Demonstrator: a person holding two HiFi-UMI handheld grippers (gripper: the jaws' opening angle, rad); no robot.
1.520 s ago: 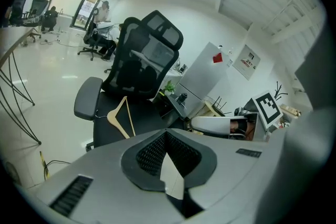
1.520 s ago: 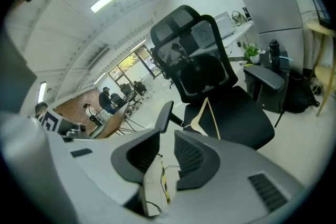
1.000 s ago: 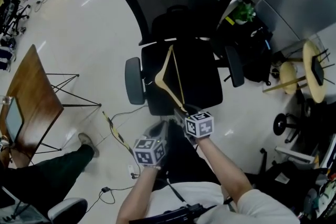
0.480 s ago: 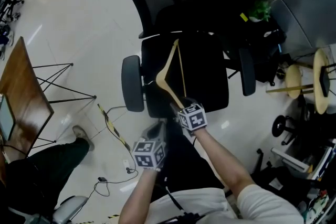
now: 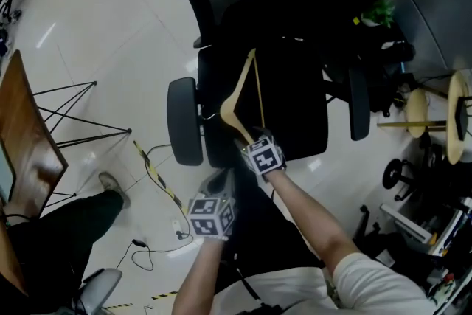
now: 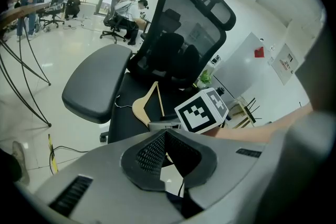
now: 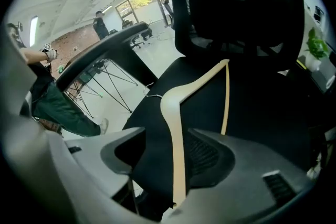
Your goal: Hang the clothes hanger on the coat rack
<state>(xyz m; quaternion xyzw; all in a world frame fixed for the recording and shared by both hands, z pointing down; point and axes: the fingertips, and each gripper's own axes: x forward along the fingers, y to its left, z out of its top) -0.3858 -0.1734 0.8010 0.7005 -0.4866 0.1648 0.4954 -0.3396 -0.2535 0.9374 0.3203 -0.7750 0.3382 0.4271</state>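
Note:
A pale wooden clothes hanger [image 5: 240, 103] rests on the black seat of an office chair [image 5: 295, 107], its hook pointing toward the seat's left edge. My right gripper [image 5: 251, 147] is at the hanger's near end. Its jaws have just been opening, and in the right gripper view one hanger arm [image 7: 178, 128] runs between the pads, close to the right one and well apart from the left. My left gripper [image 5: 217, 184] hangs lower and nearer, off the seat's front left corner. Its pads [image 6: 152, 152] meet with nothing between them. The hanger [image 6: 144, 107] lies ahead of it.
The chair's left armrest [image 5: 183, 122] stands beside the hanger and its backrest [image 7: 236, 2] rises behind the seat. A wooden table on wire legs [image 5: 22, 136] stands at the left, with a seated person's leg [image 5: 51, 232] below it. Cables [image 5: 158, 188] trail over the floor; wooden stools [image 5: 435, 114] stand at the right.
Both grippers have come down closer to the chair seat. The right gripper has slid up to the seat's front edge, rolled, and spread its jaws around the hanger arm.

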